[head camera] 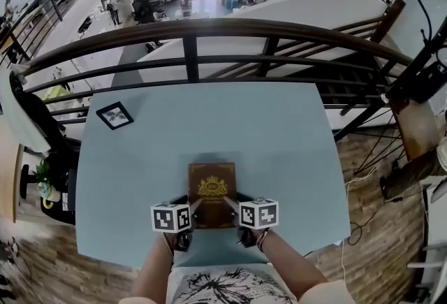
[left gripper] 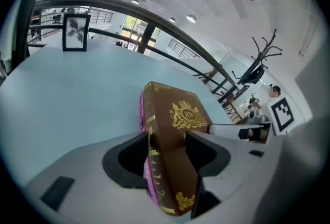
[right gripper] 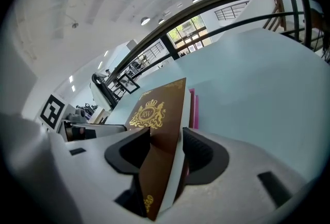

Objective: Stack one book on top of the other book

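A brown book (head camera: 211, 191) with a gold crest lies near the front edge of the pale blue table (head camera: 279, 142). It rests on a pink book (left gripper: 143, 115), whose edge (right gripper: 193, 109) shows just under it. My left gripper (head camera: 195, 206) has the brown book's near left corner between its jaws, which close on the spine (left gripper: 166, 138). My right gripper (head camera: 229, 203) has the near right corner, with the cover and page edge filling its jaws (right gripper: 166, 138). Whether the lower jaws also reach under the pink book is hidden.
A small black picture frame (head camera: 114, 114) stands at the table's far left (left gripper: 76, 32). A dark curved railing (head camera: 209, 30) runs just beyond the far edge, with an open drop behind it. A black stand (head camera: 419, 79) is off the right side.
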Demonstrator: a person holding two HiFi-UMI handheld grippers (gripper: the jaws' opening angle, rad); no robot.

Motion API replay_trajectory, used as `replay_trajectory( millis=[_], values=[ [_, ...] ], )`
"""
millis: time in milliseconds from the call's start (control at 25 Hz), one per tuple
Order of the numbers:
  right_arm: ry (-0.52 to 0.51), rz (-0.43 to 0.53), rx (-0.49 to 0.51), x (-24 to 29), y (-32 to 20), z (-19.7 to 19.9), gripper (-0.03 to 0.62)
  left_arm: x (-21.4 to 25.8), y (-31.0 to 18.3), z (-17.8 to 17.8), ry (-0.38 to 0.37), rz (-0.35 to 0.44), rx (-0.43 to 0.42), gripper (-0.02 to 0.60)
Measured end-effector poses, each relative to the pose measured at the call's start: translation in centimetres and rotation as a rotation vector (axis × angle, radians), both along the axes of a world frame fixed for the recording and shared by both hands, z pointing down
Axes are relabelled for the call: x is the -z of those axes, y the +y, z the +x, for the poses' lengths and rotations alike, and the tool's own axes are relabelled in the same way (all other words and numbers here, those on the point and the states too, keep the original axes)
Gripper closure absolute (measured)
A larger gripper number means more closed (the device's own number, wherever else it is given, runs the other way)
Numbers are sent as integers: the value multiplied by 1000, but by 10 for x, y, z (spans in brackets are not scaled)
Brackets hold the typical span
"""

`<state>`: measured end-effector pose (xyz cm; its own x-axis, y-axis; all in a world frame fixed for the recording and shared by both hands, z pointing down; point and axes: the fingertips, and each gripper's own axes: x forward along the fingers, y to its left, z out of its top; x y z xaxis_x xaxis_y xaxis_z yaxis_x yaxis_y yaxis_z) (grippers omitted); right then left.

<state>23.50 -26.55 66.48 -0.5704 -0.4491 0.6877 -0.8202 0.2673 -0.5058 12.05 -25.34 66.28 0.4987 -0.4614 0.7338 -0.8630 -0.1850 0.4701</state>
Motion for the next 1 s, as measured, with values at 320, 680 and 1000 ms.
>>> replay_trajectory(
  millis=[320,680,1000],
  values=[
    [21,105,-57,36,-2,13,423,48,1,-7,-83,156,7,425],
    [75,361,-10,112,-2,18,600,121,-2,-3,-157,414,-21,557],
    [83,785,28,216,1,4,602,226,-2,4,-103,847,-69,561]
  ],
)
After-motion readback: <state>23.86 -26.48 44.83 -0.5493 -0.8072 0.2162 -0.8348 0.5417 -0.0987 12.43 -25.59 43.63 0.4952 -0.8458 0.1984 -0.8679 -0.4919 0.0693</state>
